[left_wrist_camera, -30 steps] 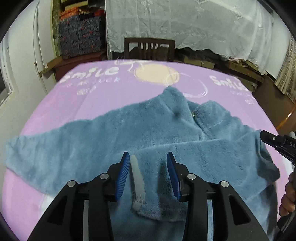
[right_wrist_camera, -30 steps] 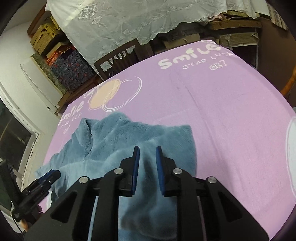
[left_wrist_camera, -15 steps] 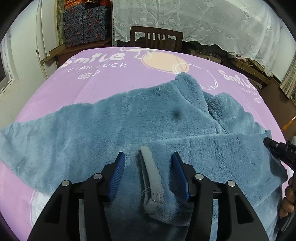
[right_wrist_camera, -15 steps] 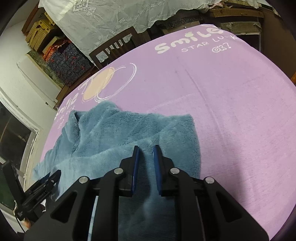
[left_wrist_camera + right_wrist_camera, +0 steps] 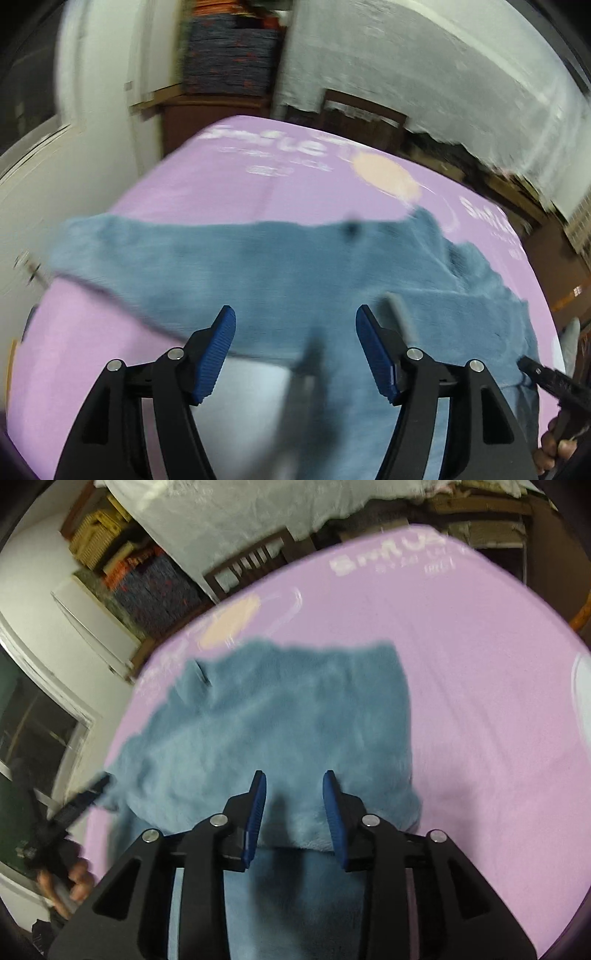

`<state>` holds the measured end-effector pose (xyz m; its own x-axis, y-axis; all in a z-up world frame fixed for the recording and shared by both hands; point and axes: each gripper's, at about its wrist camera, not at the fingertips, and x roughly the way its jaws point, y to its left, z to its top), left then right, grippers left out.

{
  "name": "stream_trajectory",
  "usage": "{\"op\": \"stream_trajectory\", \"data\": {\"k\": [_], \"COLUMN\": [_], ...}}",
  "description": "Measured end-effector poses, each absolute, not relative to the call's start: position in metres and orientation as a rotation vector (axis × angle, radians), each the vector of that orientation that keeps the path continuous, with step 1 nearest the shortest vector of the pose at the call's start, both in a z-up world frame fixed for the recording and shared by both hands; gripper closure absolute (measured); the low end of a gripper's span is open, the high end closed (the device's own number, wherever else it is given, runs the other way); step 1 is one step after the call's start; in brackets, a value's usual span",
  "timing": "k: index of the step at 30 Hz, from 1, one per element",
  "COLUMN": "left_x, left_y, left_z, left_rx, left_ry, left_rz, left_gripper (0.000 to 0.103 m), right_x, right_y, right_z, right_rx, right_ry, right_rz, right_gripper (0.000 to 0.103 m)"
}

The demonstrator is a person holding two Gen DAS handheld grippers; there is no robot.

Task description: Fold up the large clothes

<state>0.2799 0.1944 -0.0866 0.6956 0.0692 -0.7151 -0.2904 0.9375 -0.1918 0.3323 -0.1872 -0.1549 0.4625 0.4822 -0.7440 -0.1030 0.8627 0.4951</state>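
A fluffy blue-grey garment (image 5: 295,273) lies spread on the purple table cover (image 5: 229,192), one part folded over itself; it also shows in the right wrist view (image 5: 280,731). My left gripper (image 5: 295,325) is open and empty above the garment's near edge, with a grey cuff (image 5: 400,321) just right of its right pad. My right gripper (image 5: 294,794) is open and empty over the folded part's near edge. The right gripper's tip shows at the lower right of the left wrist view (image 5: 546,380). Both views are motion-blurred.
A wooden chair (image 5: 251,565) stands at the table's far side, under a white lace cloth (image 5: 424,74). Stacked patterned boxes (image 5: 229,59) sit on a shelf behind. A white wall and window (image 5: 33,716) are to the left. Bare purple cover lies to the right (image 5: 480,701).
Both grippers have opened wider. The right gripper has let go of the garment. The left gripper has swung left, so the grey cuff now sits right of its jaws.
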Motion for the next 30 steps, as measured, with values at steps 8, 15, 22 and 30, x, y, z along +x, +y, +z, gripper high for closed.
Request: {"op": "stream_trajectory", "data": {"k": [8, 15, 22, 30], "left_x": [0.246, 0.241, 0.251, 0.255], "left_y": [0.308, 0.363, 0.367, 0.369], "left_z": [-0.089, -0.094, -0.107, -0.112], "left_rx": [-0.581, -0.683, -0.681, -0.693], "left_ry": [0.759, 0.746, 0.736, 0.714], "left_rz": [0.309, 0.368, 0.387, 0.381], "left_gripper": [0.036, 0.036, 0.041, 0.084], "right_x": [0.31, 0.278, 0.283, 0.295], "right_y": [-0.187, -0.146, -0.128, -0.139], "right_z": [-0.125, -0.095, -0.114, -0.141], "right_rx": [0.437, 0.341, 0.318, 0.364], "right_ry": [0.991, 0.863, 0.808, 0.876], "right_rz": [0.36, 0.401, 0.348, 0.339], "right_gripper": [0.069, 0.051, 0.051, 0.051]}}
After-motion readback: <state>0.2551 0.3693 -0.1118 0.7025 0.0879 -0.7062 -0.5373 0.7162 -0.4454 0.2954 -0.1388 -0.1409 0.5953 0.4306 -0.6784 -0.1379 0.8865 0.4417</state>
